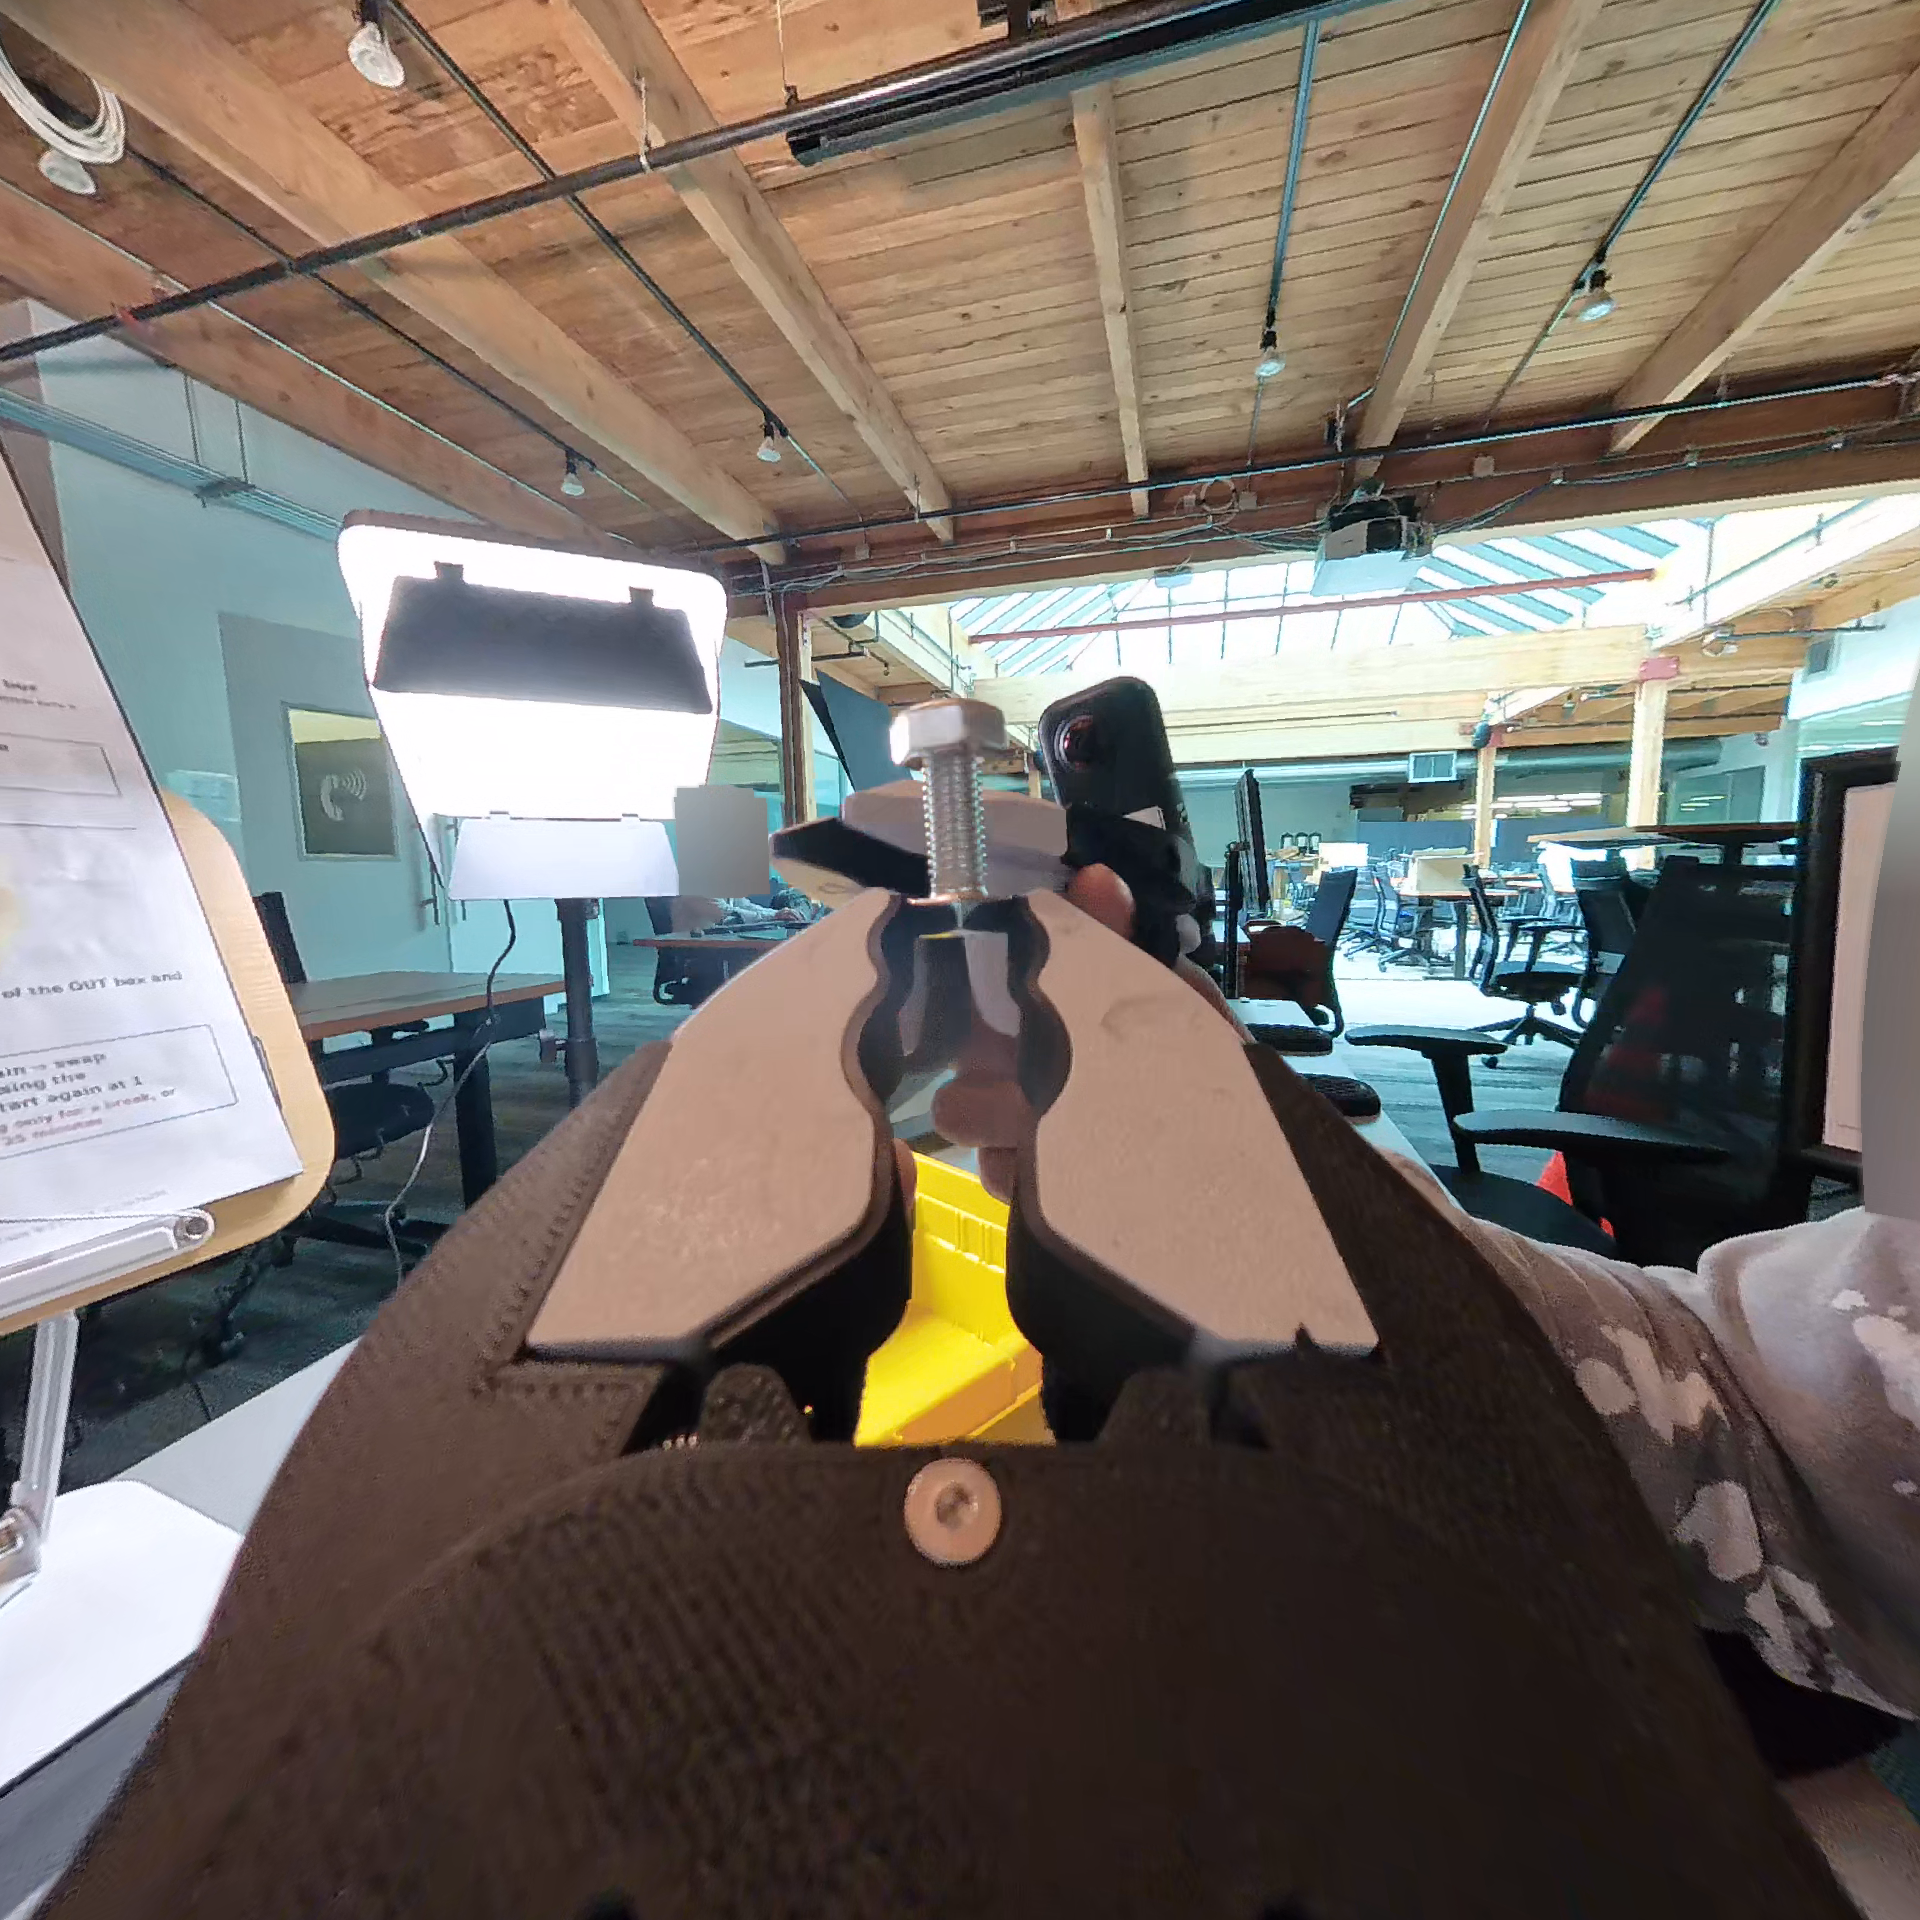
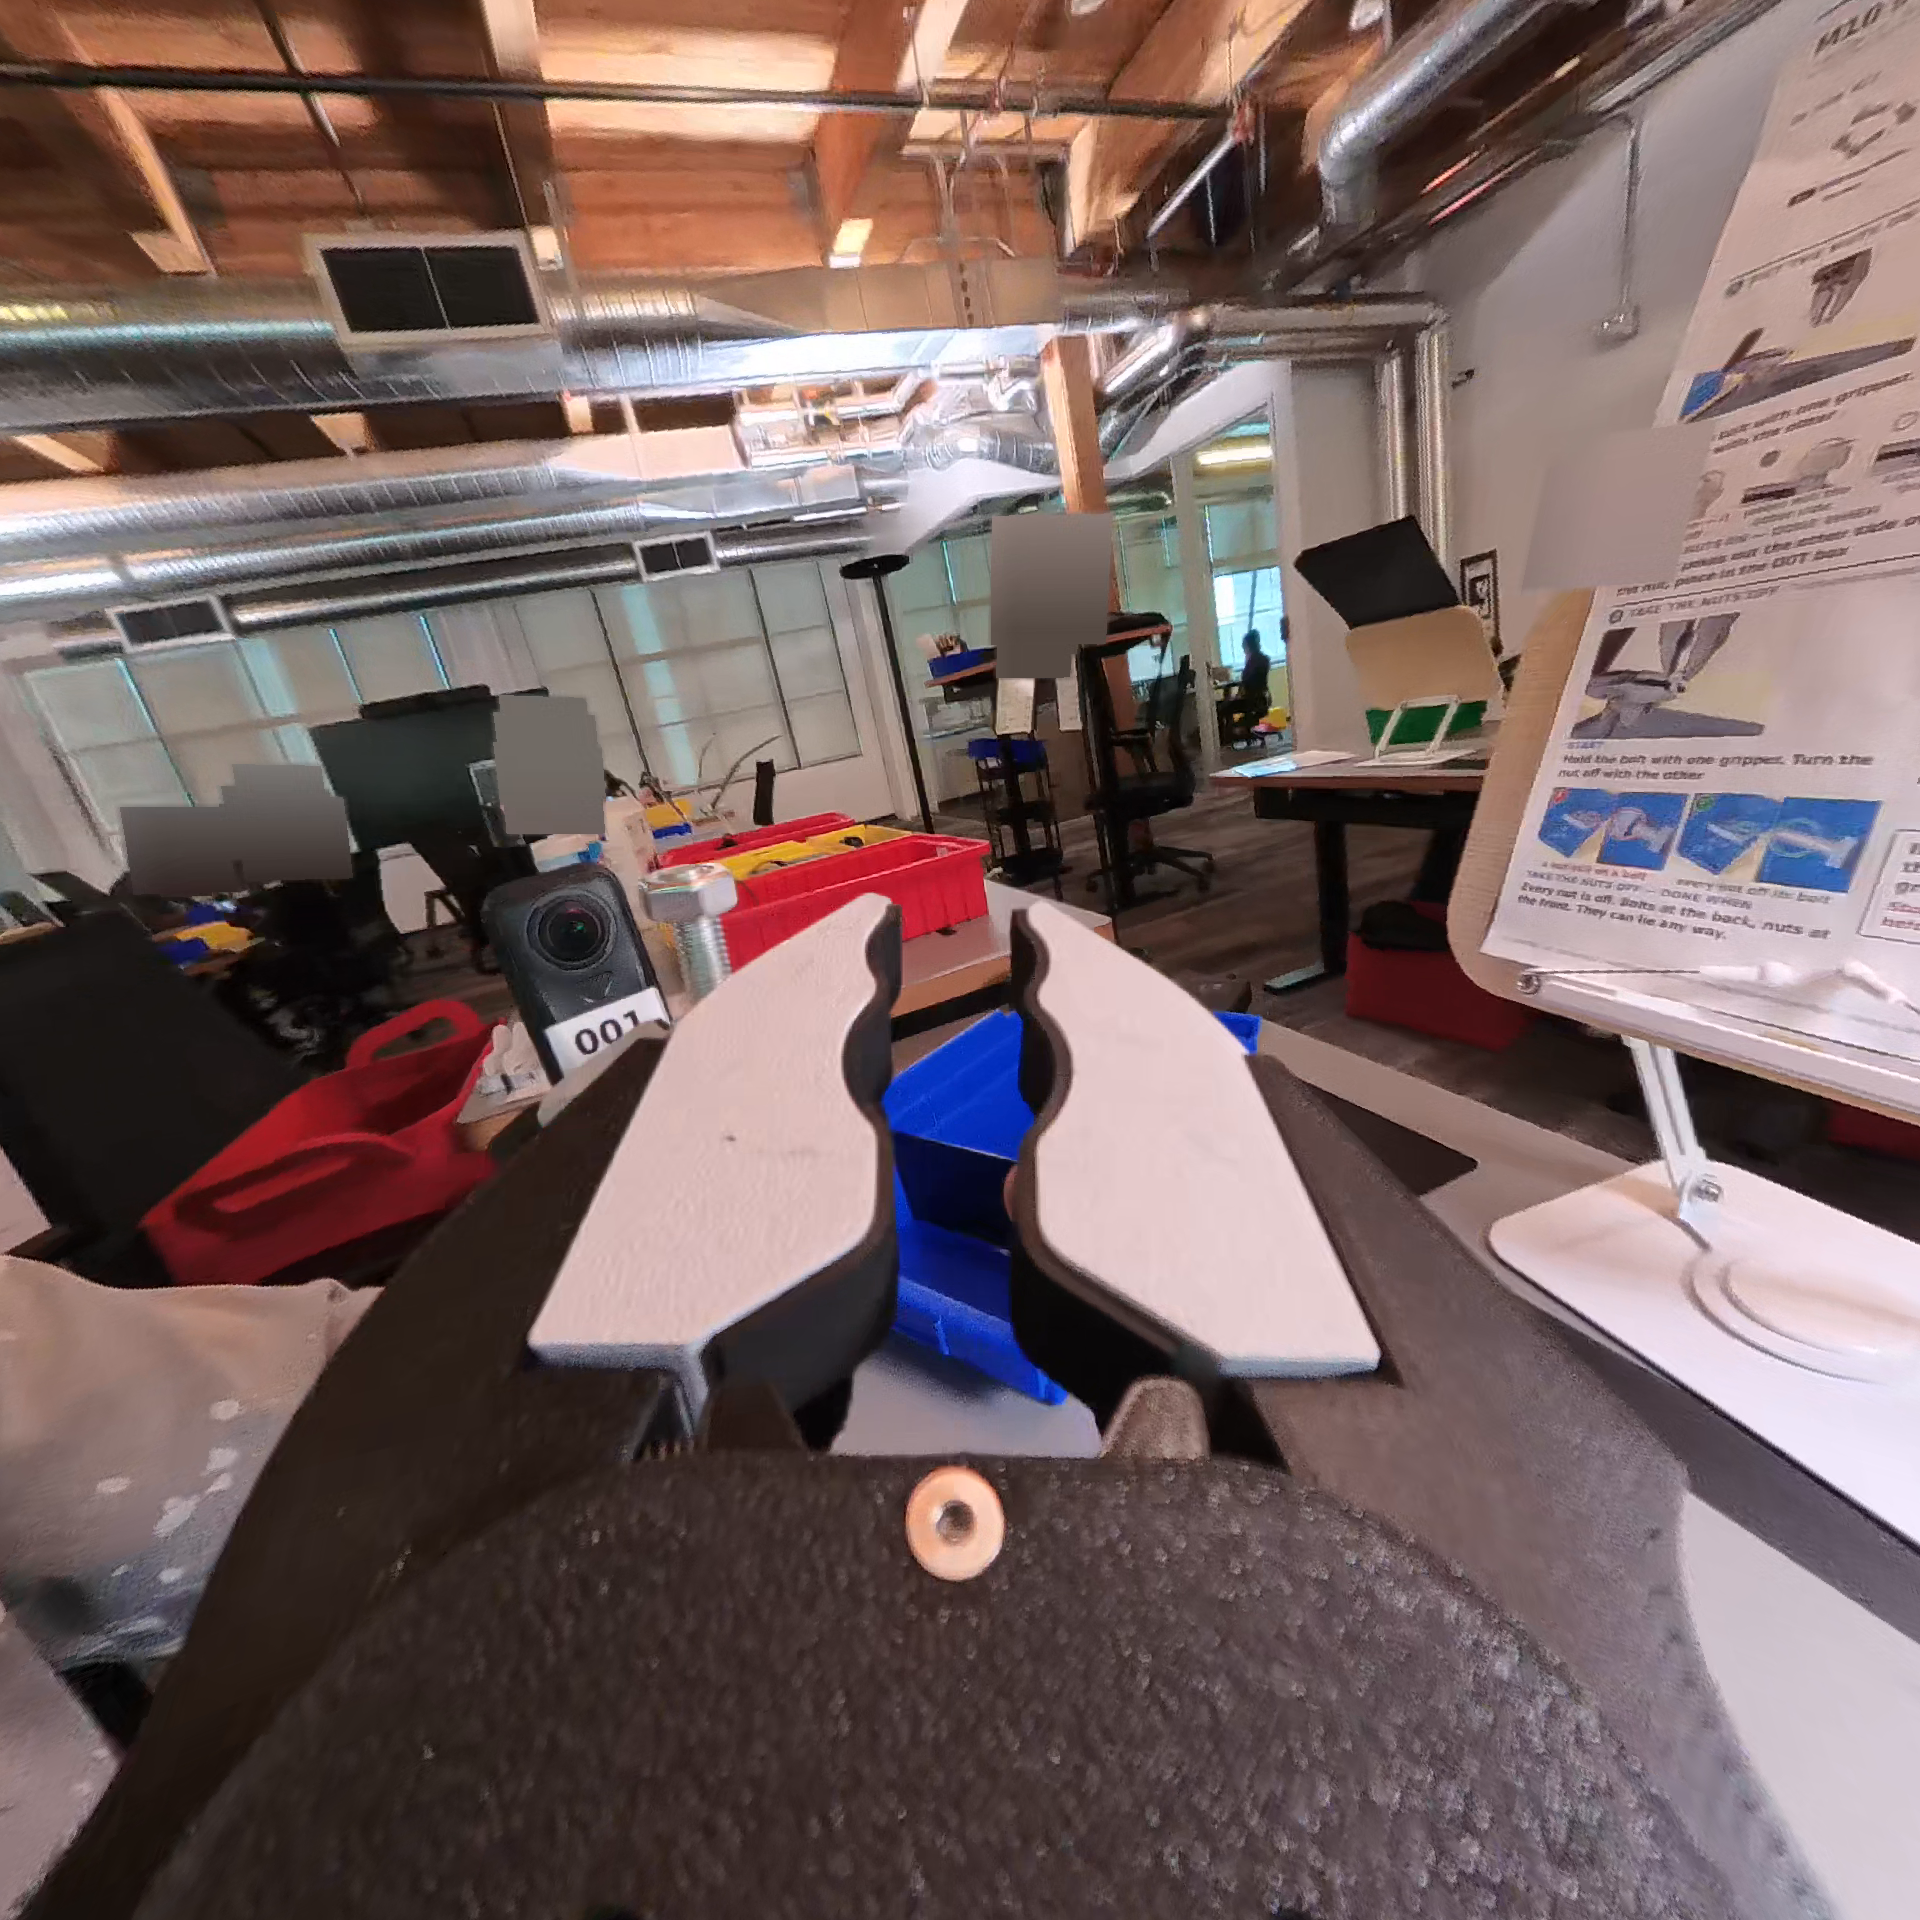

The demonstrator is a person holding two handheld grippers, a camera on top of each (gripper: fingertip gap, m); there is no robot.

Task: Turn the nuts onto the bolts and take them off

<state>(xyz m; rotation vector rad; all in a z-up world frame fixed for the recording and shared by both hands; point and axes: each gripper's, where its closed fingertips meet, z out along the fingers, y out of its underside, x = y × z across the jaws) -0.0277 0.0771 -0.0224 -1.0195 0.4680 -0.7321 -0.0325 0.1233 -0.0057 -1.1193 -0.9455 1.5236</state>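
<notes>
In the left wrist view the left gripper (image 1: 951,914) is filling the lower half of the frame, its grey fingers (image 1: 748,1122) pinching together at their tips on the lower end of a bolt (image 1: 948,805) — the bolt is standing upright at frame centre, head up, threads bare above the tips. Through the gap between the fingers a yellow bin (image 1: 961,1320) is showing below, and a patterned sleeve (image 1: 1714,1455) is lying along the lower right edge. Just behind the bolt the right gripper (image 1: 925,847) is crossing the frame sideways, its fingers passing behind the threads, with its black camera (image 1: 1112,758) just right of the bolt head. Farther off, a lit lamp panel (image 1: 540,675) is glowing at centre left, and an instruction sheet (image 1: 94,935) is leaning on a stand at the left edge. In the right wrist view the right gripper (image 2: 956,925) is standing narrowly parted with nothing between its fingers (image 2: 748,1132); a blue bin (image 2: 966,1164) is showing through the gap. To the left of the left finger the bolt (image 2: 694,925) is rising beside the other gripper's camera (image 2: 571,956) — no nut is visible on it in either view. Red bins (image 2: 862,873) are sitting behind, and a second instruction sheet (image 2: 1714,727) is standing at the right edge.
</notes>
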